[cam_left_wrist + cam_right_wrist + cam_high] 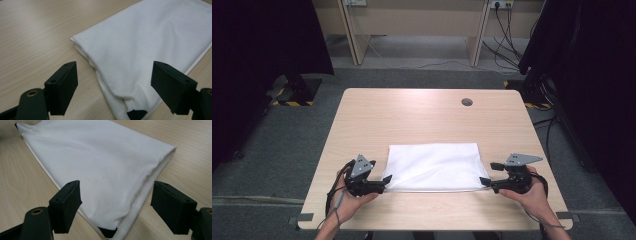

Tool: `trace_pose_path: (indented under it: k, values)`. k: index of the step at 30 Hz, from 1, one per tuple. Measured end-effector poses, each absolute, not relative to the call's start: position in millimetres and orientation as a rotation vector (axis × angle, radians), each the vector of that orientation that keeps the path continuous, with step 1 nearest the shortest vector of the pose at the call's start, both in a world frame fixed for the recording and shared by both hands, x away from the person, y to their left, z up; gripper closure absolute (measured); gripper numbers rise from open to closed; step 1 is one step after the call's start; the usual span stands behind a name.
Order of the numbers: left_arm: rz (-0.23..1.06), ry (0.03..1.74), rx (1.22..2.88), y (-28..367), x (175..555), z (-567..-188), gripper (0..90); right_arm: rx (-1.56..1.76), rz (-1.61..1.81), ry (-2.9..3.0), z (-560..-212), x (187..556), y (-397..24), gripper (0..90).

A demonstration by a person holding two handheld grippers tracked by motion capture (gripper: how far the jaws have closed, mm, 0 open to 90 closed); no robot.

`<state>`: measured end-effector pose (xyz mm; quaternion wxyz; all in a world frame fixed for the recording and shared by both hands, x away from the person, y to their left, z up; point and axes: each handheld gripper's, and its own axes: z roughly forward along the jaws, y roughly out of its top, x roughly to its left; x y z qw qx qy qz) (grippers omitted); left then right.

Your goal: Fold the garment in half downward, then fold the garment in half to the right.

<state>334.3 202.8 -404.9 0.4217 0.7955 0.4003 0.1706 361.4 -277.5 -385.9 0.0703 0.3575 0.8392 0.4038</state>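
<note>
A folded white cloth (434,166) lies flat on the front half of the light wooden table (412,115). My left gripper (384,181) rests at the cloth's near left corner and stands open. In the left gripper view the gripper (116,86) has that corner of the cloth (140,50) lying between the two pads, untouched. My right gripper (489,174) is at the near right corner, also open. In the right gripper view its pads straddle the cloth (100,165) without pressing on it (118,205). A small dark patch shows at each corner's tip.
A round grey cable hole (467,102) sits near the table's far edge. The table's front edge runs just below both hands. Black curtains (597,100) stand at both sides, and cables (512,45) trail on the floor behind.
</note>
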Motion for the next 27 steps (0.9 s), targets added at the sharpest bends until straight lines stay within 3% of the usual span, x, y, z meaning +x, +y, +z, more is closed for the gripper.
trace_pose_path:
  k: [13, 22, 27]
  values:
    - [0.359, 1.036, 1.930, 207.5, 351.1, -401.2, 12.6, 1.119, 1.282, 2.449, -372.3, 364.8, -289.0, 21.0]
    - [0.414, 1.066, 1.915, 202.3, 396.1, -390.6, 29.5, 1.101, 1.280, 2.460, -370.8, 364.1, -287.1, 20.9]
    - [0.377, 1.118, 1.934, 201.2, 428.1, -396.8, 40.2, 1.090, 1.279, 2.468, -369.8, 363.2, -285.9, 20.9]
